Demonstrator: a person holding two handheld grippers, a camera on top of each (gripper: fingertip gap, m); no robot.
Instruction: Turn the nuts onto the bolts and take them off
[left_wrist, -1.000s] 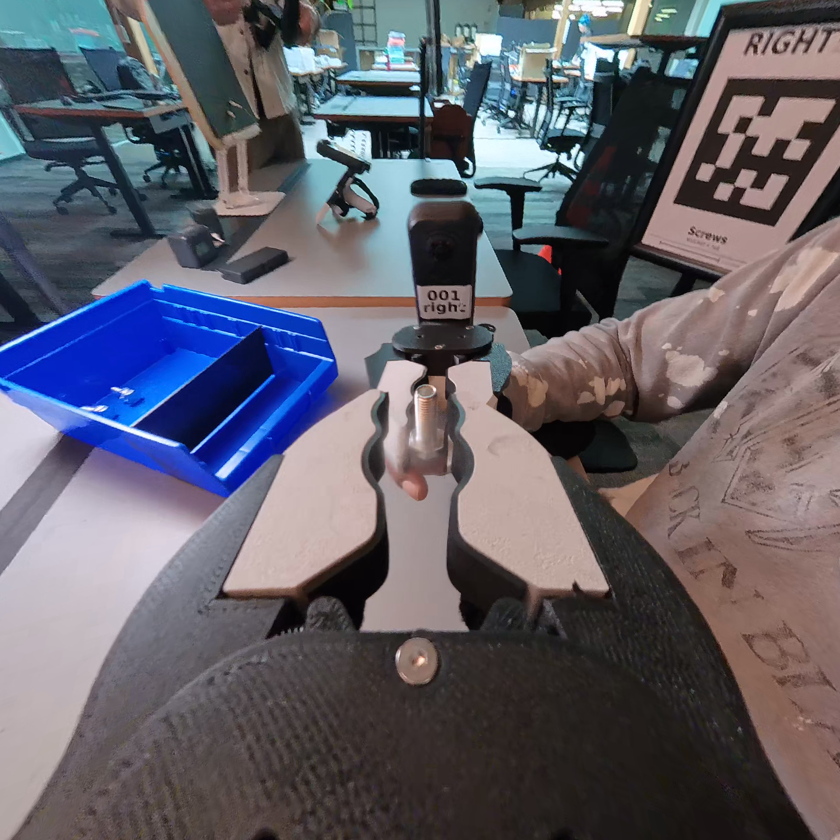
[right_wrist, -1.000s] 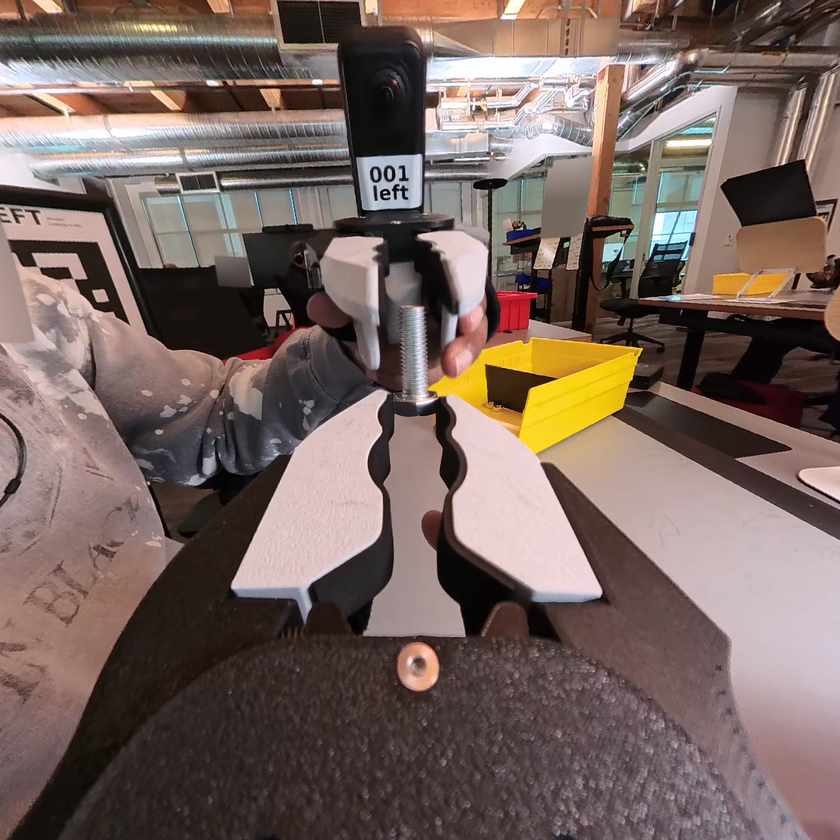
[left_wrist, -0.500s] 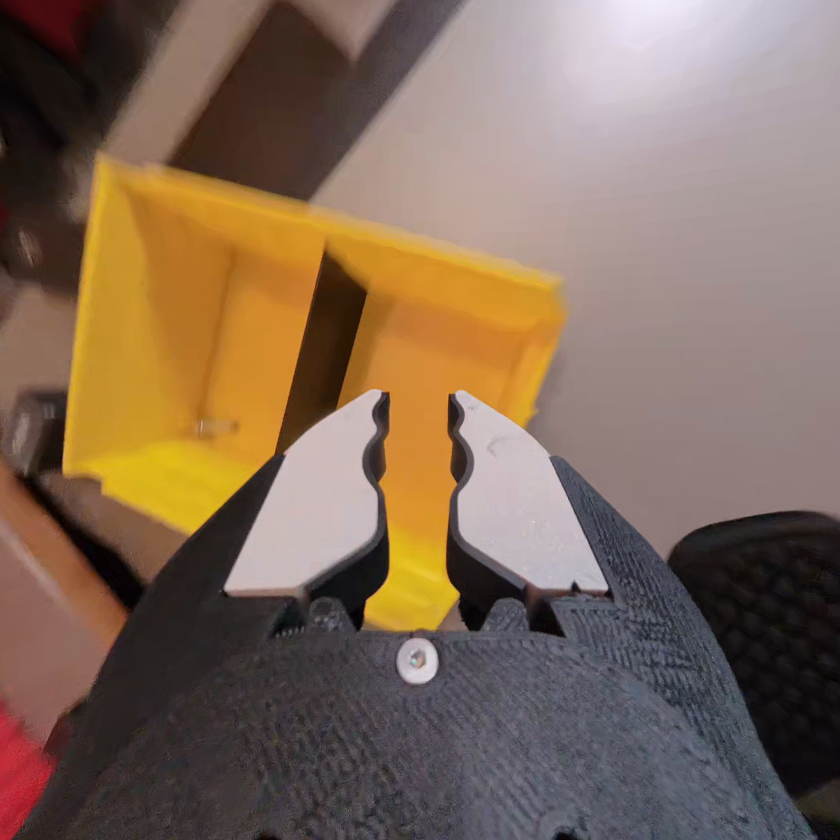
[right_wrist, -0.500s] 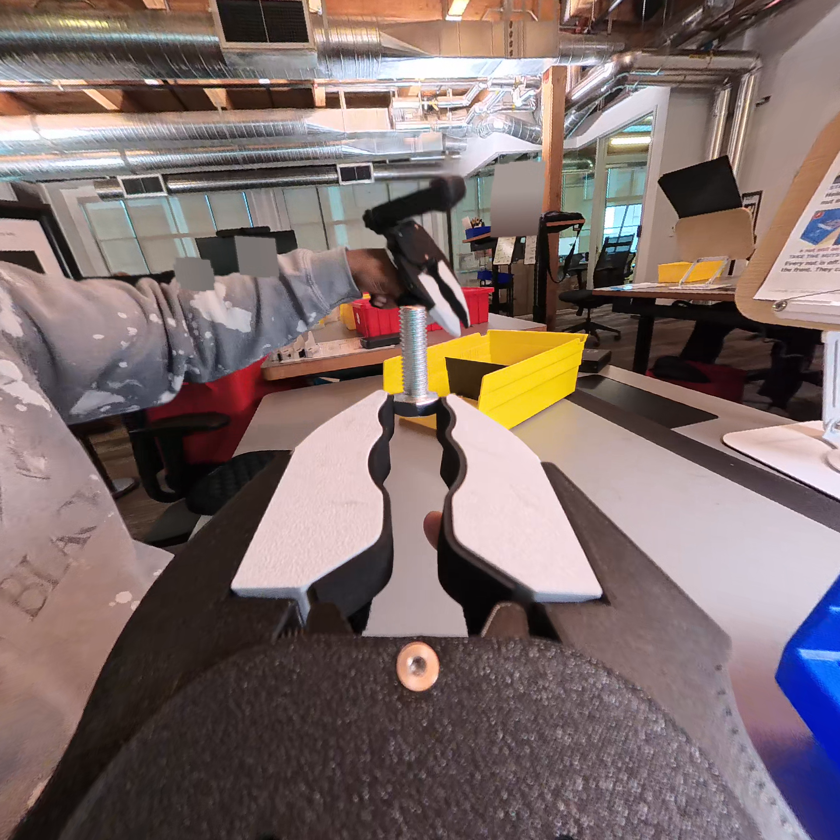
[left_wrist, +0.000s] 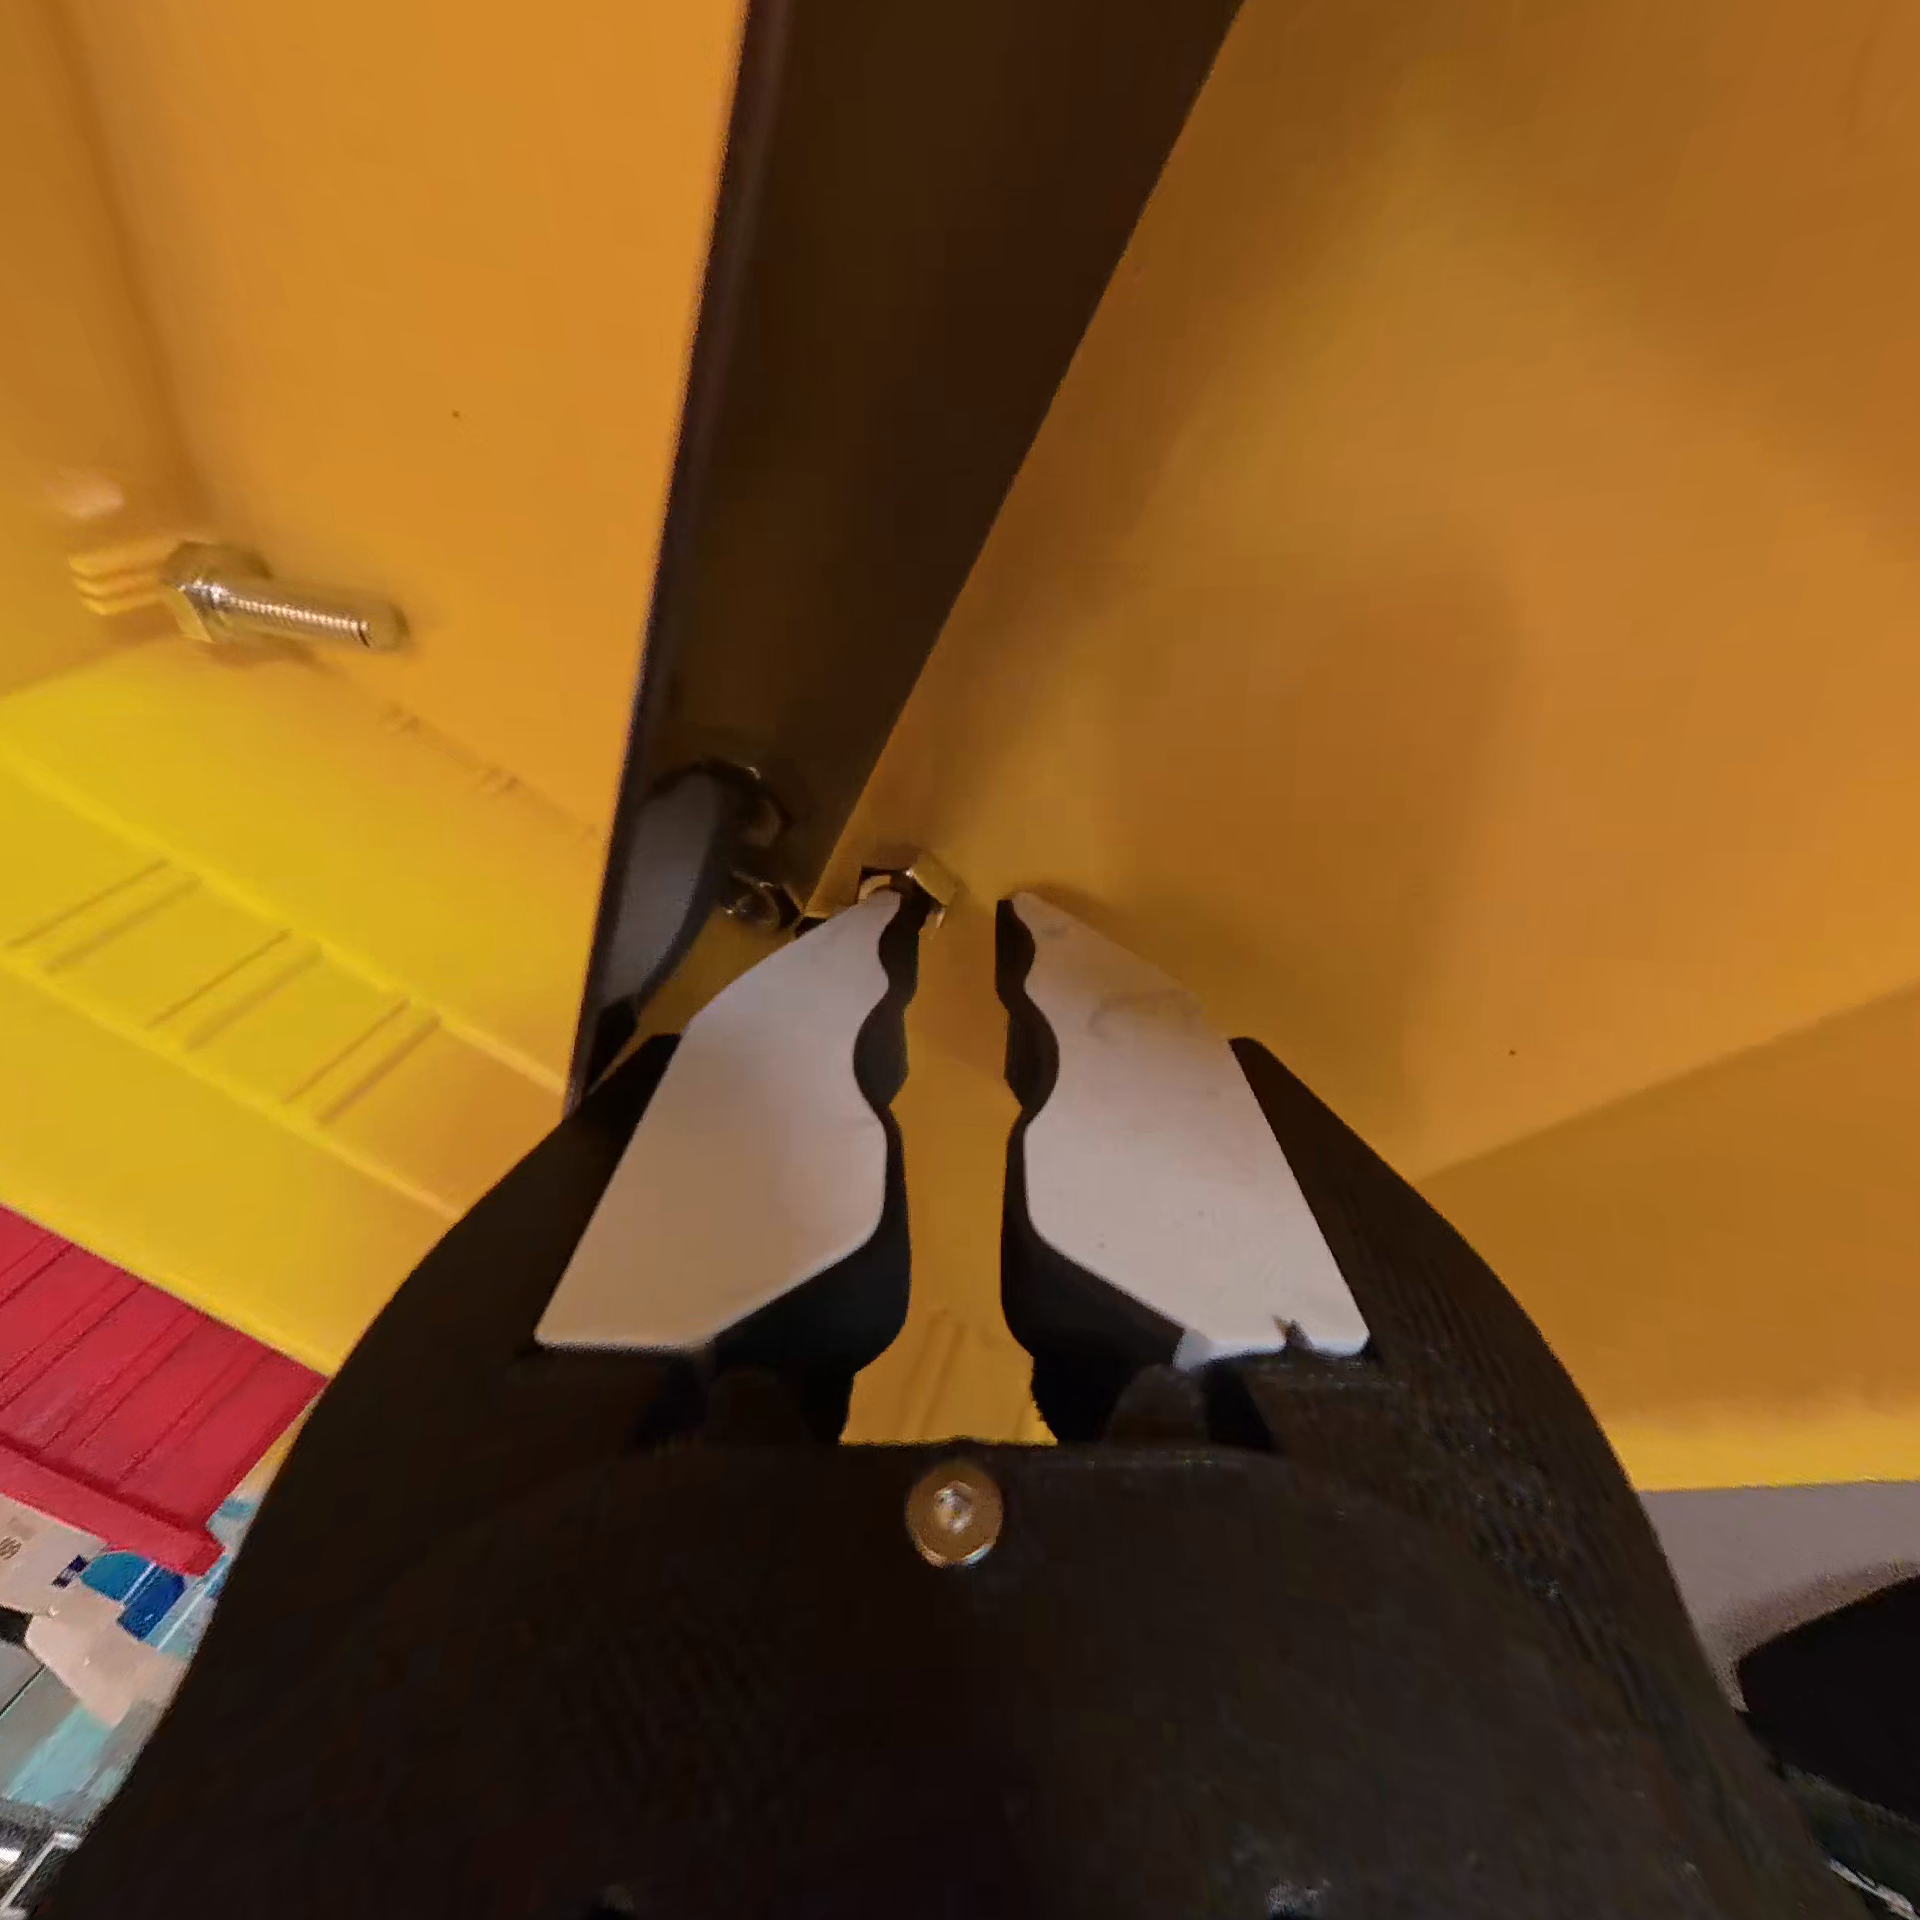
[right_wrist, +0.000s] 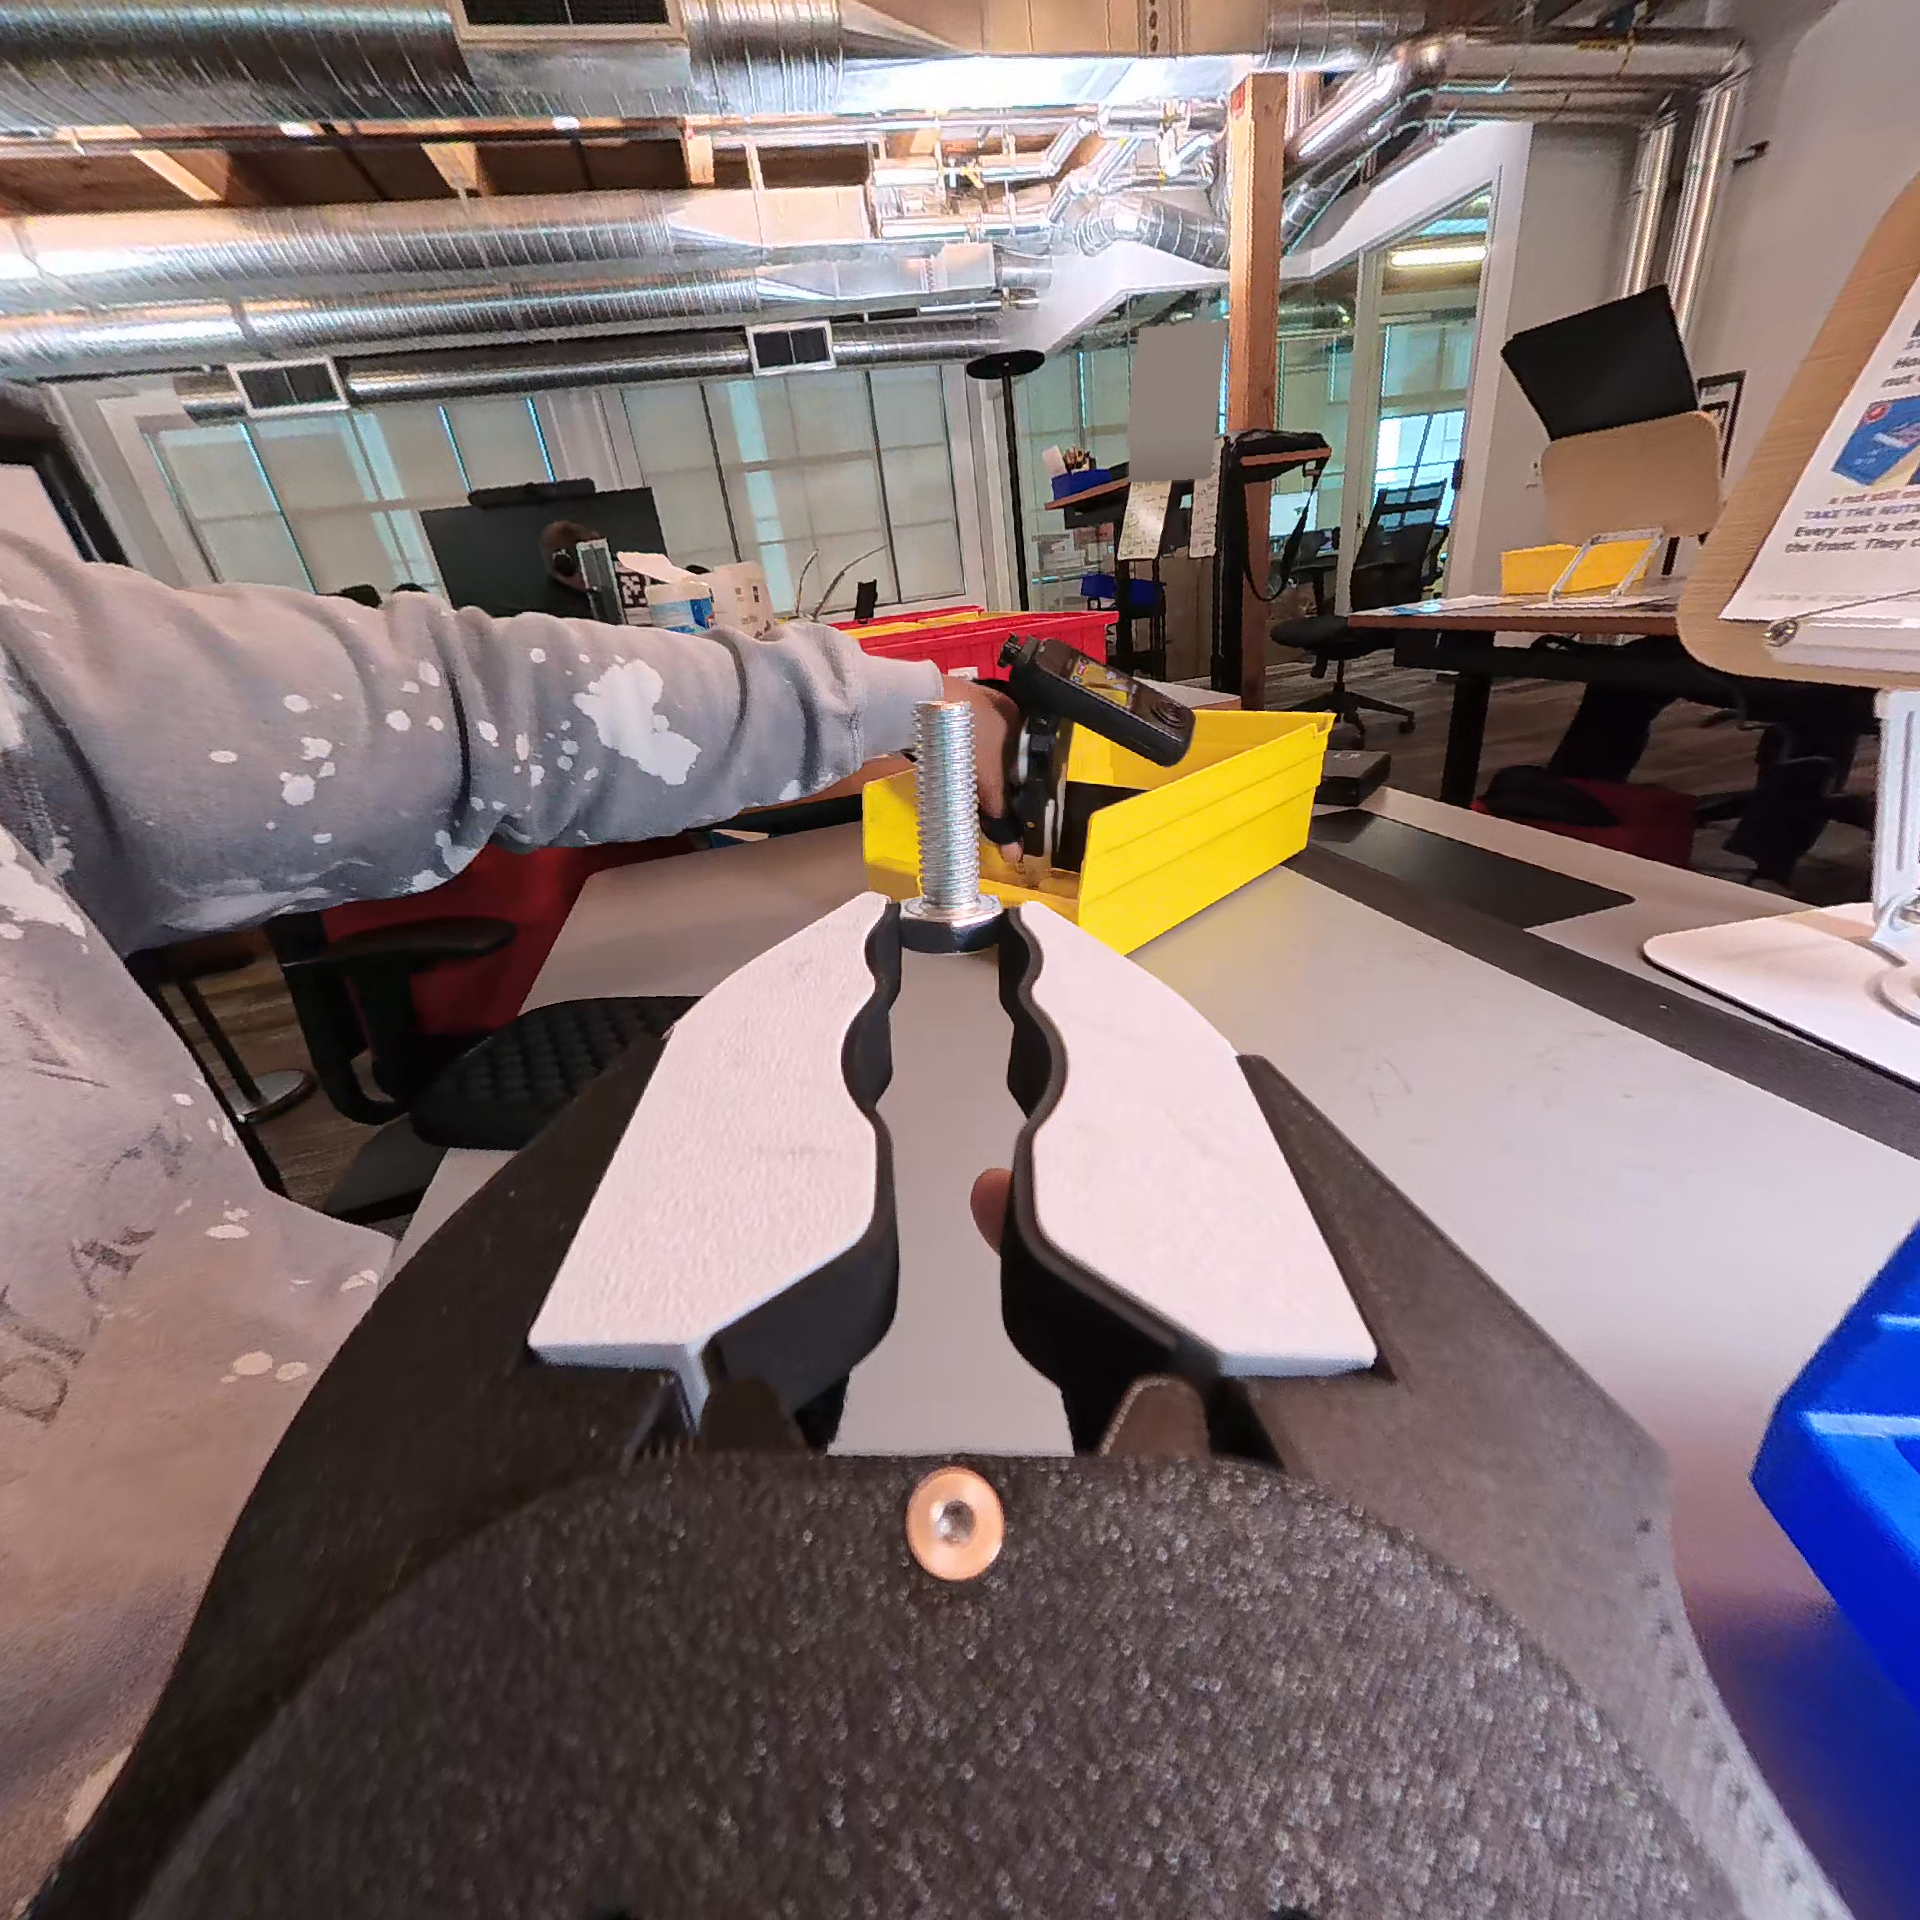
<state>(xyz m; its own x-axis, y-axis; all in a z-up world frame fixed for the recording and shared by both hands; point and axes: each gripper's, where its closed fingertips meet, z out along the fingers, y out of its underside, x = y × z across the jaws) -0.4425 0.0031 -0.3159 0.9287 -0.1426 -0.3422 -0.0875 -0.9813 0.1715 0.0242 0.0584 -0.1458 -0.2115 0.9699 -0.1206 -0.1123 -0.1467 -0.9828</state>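
Note:
My right gripper (right_wrist: 951, 914) is shut on the head of a silver bolt (right_wrist: 945, 810), which stands upright with bare threads. My left gripper (left_wrist: 948, 904) is open and reaches down into the right compartment of a yellow bin (left_wrist: 1455, 520). Its fingertips are at the floor beside the black divider (left_wrist: 883, 416). A small nut (left_wrist: 906, 885) lies just beyond the left fingertip, not between the jaws. Another bolt (left_wrist: 281, 613) lies in the left compartment. In the right wrist view the left gripper (right_wrist: 1023, 821) dips into the yellow bin (right_wrist: 1195, 821) behind the held bolt.
The grey table (right_wrist: 1455, 1091) runs ahead and to the right. A blue bin (right_wrist: 1849, 1455) sits at the right edge. A sign stand with a white base (right_wrist: 1787, 966) stands at the far right. A red bin (left_wrist: 104, 1382) lies beyond the yellow one. The person's sleeve (right_wrist: 416, 748) crosses the left. Across from one pair of fingers to the other is roughly 50 centimetres.
My left gripper left the bolt, swung over to the yellow bin and dropped into its right compartment by a nut. My right gripper keeps the bolt, which now has no nut on it.

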